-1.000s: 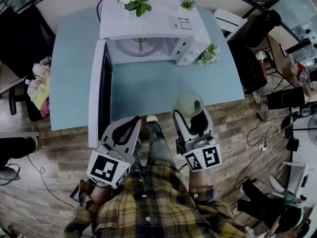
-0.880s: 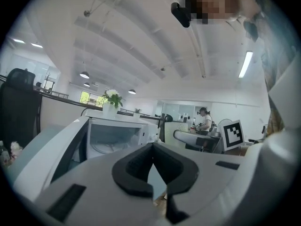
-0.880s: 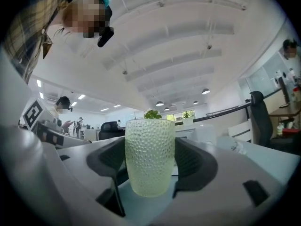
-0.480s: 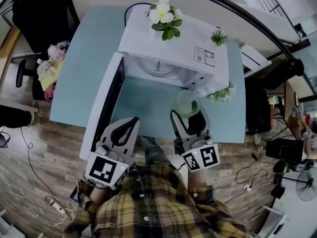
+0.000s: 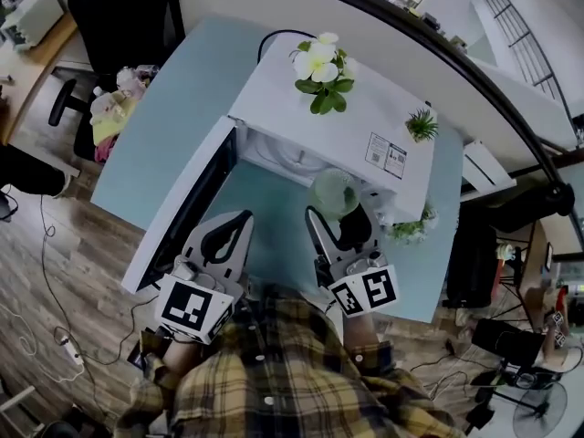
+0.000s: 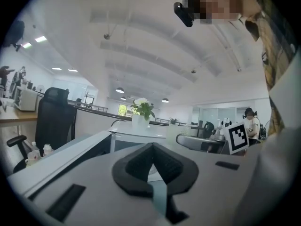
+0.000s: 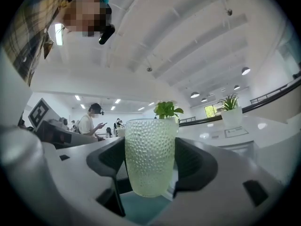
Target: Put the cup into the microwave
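Observation:
A pale green dimpled glass cup [image 5: 333,192] stands upright between the jaws of my right gripper [image 5: 338,217], which is shut on it. In the right gripper view the cup [image 7: 149,157] fills the gap between the black pads [image 7: 109,160] of the right gripper [image 7: 153,163]. The cup hangs just in front of the right part of the white microwave's [image 5: 351,121] open cavity [image 5: 283,158]. Its door [image 5: 182,203] swings out to the left. My left gripper [image 5: 235,224] hovers over the table beside the door, jaws together and holding nothing; the left gripper [image 6: 153,161] shows its pads meeting.
A white flower pot [image 5: 319,67] and a small green plant [image 5: 422,124] sit on the microwave. Another plant [image 5: 411,228] stands on the pale blue table [image 5: 164,108] to its right. A black office chair [image 5: 119,7] and cables on the wooden floor lie to the left.
My right gripper has carried the cup from the table's front edge forward to the microwave opening. The left gripper has moved forward alongside the open door.

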`<state>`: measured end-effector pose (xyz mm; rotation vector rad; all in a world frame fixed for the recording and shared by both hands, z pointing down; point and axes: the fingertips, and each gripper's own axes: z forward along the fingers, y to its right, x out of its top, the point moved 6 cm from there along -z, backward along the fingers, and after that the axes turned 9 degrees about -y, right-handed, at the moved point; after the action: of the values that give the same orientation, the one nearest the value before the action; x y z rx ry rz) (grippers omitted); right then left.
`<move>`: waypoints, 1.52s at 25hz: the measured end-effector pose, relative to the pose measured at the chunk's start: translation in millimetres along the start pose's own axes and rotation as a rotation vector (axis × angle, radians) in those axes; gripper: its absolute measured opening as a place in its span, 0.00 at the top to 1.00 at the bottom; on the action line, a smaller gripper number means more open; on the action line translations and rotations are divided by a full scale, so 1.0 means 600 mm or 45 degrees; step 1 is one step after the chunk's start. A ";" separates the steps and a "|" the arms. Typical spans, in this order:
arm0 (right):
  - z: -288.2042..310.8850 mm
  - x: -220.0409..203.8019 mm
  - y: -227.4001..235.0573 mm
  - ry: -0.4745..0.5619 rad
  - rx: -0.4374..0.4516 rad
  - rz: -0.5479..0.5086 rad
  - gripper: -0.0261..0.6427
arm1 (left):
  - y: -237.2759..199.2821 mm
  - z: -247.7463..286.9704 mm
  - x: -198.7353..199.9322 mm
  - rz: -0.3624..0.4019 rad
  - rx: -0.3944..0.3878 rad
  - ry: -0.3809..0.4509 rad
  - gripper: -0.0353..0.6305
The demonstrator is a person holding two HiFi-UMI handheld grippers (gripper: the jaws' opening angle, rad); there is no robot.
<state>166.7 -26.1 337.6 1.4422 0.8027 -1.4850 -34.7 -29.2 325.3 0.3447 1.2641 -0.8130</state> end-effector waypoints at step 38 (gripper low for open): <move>0.024 -0.027 0.038 -0.051 0.102 -0.006 0.47 | 0.000 0.066 -0.009 -0.021 0.046 -0.043 0.96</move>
<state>180.2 -45.7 358.1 1.4659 0.7302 -1.5605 -6.9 -52.6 342.4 0.3485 1.2232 -0.8534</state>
